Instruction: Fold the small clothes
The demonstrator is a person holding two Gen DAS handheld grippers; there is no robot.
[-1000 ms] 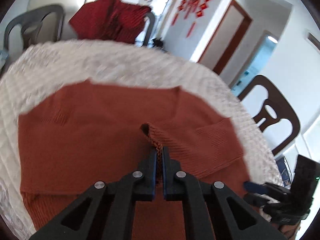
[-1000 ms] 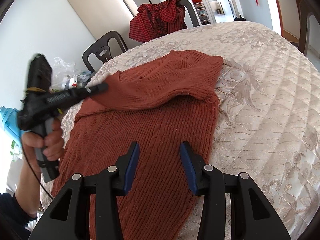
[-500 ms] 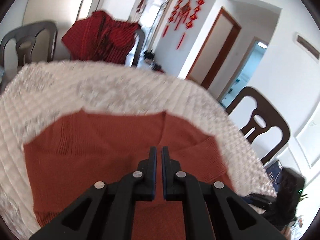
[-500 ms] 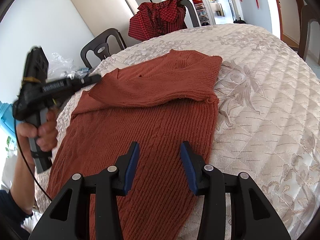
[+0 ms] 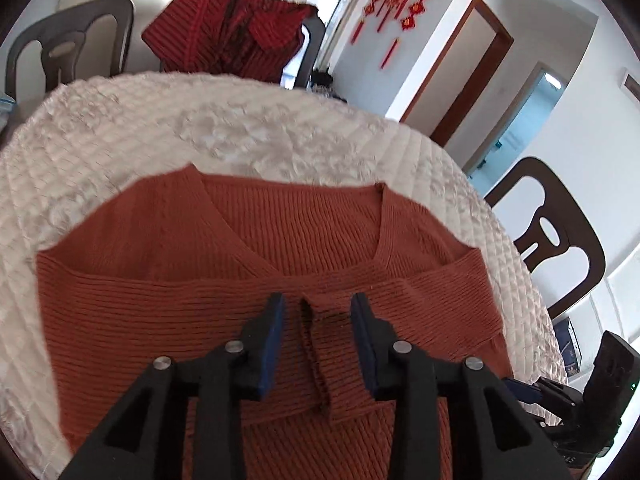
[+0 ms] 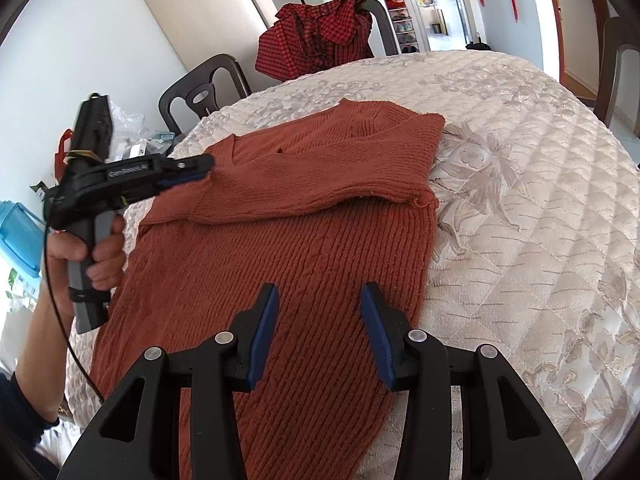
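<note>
Where the right wrist view begins, the right gripper (image 6: pixel 318 328) is seen with its blue-padded fingers spread apart, poised over the lower body of the sweater (image 6: pixel 288 264) and holding nothing. The rust-coloured ribbed sweater is laid flat on the quilted cream tablecloth (image 6: pixel 520 200), toward the table's left edge, with both sleeves folded across the chest. Further along that edge, the left gripper (image 6: pixel 200 168) is held in a hand (image 6: pixel 100 248) at the sweater's shoulder. From the left wrist view, the left gripper (image 5: pixel 318 328) is shown with its fingers apart, and the cuff of a folded sleeve (image 5: pixel 316 356) lies between them, clamped by neither. Beyond the sleeves, the V-shaped neckline (image 5: pixel 296 224) is turned toward the far side of the table. Past the table's far edge, a red checked garment (image 6: pixel 316 36) is draped over a chair (image 6: pixel 380 20), and another dark chair (image 6: pixel 204 96) is set beside it.
</note>
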